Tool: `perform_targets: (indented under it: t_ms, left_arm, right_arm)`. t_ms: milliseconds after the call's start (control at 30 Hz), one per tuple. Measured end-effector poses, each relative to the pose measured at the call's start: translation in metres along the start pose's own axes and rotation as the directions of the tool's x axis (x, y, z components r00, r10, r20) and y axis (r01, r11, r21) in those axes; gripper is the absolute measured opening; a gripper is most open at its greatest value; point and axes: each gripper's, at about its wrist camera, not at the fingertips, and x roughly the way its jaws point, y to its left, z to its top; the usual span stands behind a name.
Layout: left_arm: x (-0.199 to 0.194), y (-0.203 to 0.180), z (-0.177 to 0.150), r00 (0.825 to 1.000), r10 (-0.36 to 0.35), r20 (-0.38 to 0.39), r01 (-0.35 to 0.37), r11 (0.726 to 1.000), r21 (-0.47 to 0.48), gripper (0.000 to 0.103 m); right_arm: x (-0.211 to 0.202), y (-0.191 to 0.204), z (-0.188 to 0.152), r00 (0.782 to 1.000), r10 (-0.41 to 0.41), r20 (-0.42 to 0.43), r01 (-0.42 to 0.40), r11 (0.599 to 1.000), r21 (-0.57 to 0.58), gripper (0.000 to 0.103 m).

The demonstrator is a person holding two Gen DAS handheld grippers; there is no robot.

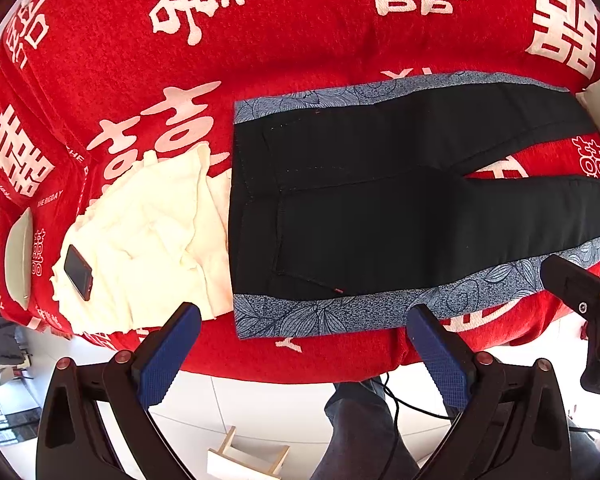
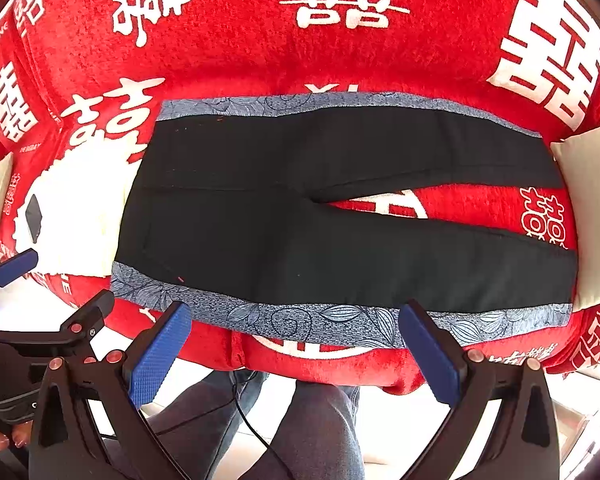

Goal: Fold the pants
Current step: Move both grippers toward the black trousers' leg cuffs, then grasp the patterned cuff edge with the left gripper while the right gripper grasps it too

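Black pants (image 1: 360, 208) with blue floral side stripes lie flat on a red cover, waistband to the left and both legs running right, slightly apart. The same pants (image 2: 300, 220) fill the middle of the right wrist view. My left gripper (image 1: 304, 324) hovers open just off the near stripe by the waist, holding nothing. My right gripper (image 2: 296, 320) is open too, above the near stripe at mid-leg, empty. The right gripper's fingers (image 1: 580, 280) show at the right edge of the left wrist view. At the left edge of the right wrist view are the left gripper's fingers (image 2: 16, 268).
A cream cloth (image 1: 152, 236) with a dark phone (image 1: 78, 272) on it lies left of the waistband. A beige cushion (image 2: 592, 208) sits at the leg ends. The red cover (image 1: 260, 48) with white characters drapes a raised surface. A person's legs (image 2: 312, 420), a cable and white floor are below.
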Motion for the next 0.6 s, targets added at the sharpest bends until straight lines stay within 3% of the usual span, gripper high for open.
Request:
perform_targets:
  t_ms: [600]
  left_arm:
    - [0.014,-0.025,0.01,0.998,0.023,-0.066,-0.024,1.0,-0.01,0.103]
  right_arm:
    - [0.02,-0.027,0.005,0.999,0.018,-0.049,-0.016,0.999,0.028,0.103]
